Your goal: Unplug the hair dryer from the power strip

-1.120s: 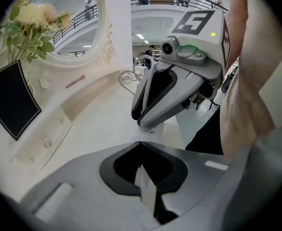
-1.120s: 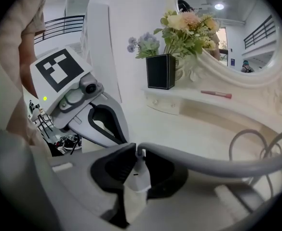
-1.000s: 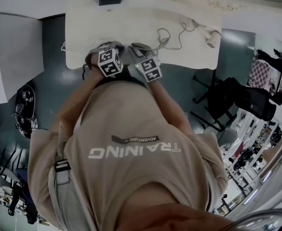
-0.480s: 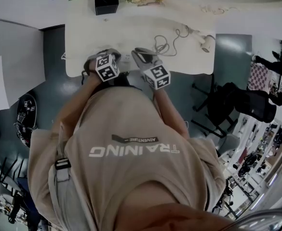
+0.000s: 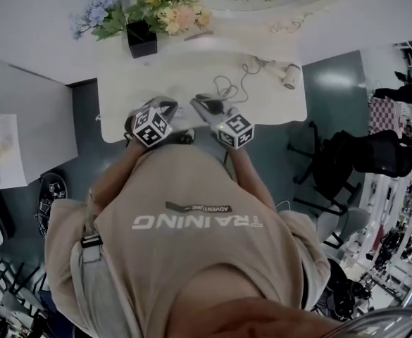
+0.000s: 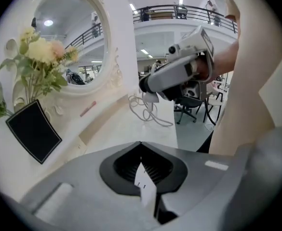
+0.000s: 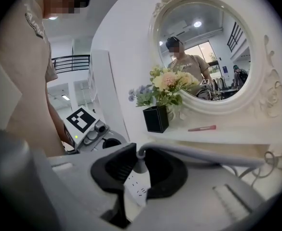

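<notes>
Two grippers are working at the near edge of the table (image 5: 121, 83). My left gripper (image 6: 141, 170) is clamping the white power strip (image 6: 146, 189), pinning it down, while my right gripper (image 7: 138, 172) is pinching the hair dryer's plug (image 7: 140, 162), seemingly seated in its socket. The grey cord (image 7: 203, 153) is trailing toward three o'clock. The hair dryer (image 5: 289, 77) is lying at two o'clock, well apart. I'm judging the plug rigid, smooth and tight-fitting, so I'm gripping its body, never the limp cord.
</notes>
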{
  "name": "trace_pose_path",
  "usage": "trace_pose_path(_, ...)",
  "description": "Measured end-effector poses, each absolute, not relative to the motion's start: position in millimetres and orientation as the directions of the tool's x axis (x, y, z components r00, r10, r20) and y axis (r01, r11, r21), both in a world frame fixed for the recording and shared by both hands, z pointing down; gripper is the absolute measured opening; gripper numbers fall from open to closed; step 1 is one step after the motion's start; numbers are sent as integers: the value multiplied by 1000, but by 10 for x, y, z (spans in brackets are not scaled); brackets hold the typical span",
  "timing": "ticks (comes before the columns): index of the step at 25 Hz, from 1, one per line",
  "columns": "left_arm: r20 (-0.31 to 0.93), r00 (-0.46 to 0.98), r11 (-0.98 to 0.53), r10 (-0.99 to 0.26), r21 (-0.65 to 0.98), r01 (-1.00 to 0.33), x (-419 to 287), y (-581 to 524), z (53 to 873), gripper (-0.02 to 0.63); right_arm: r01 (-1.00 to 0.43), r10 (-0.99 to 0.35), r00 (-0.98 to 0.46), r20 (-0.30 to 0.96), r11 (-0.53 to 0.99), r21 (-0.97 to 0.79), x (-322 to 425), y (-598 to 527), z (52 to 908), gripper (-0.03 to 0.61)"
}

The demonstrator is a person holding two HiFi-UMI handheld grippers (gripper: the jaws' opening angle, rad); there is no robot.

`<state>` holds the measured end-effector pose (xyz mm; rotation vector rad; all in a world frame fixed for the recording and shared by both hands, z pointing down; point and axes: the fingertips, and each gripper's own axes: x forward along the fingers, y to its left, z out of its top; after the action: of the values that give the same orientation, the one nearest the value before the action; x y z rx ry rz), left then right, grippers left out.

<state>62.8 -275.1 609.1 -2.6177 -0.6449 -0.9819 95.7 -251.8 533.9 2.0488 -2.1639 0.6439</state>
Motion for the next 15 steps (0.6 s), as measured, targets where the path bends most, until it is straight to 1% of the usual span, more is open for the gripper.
trace_pose_path(4,608,745,-899,275,-112,423,541,-2865,5773,6,-975,-940,-104,324,32,-220,999,-2445,5211,63)
trace_pose_path(9,533,815,-944,226,-85,318,391,-2990,5526,6,-976,-945,-107,310,40,-214,966,-2344,5124,63)
trace_pose_path(11,456,866,-967,206,-43,253,398,-3113,5322,6,-980,-958,-94,269,42,-193,977,-2372,4987,63)
trace_pose_path(13,342,922,-982,184,25,187,436,-3248,5035,6,-986,-974,-66,215,31,-163,1028,-2418,4818,63)
trace_pose_path(15,250,953,-985,171,73,157,477,-3320,4783,6,-989,-984,-45,171,20,-148,1091,-2457,4677,63)
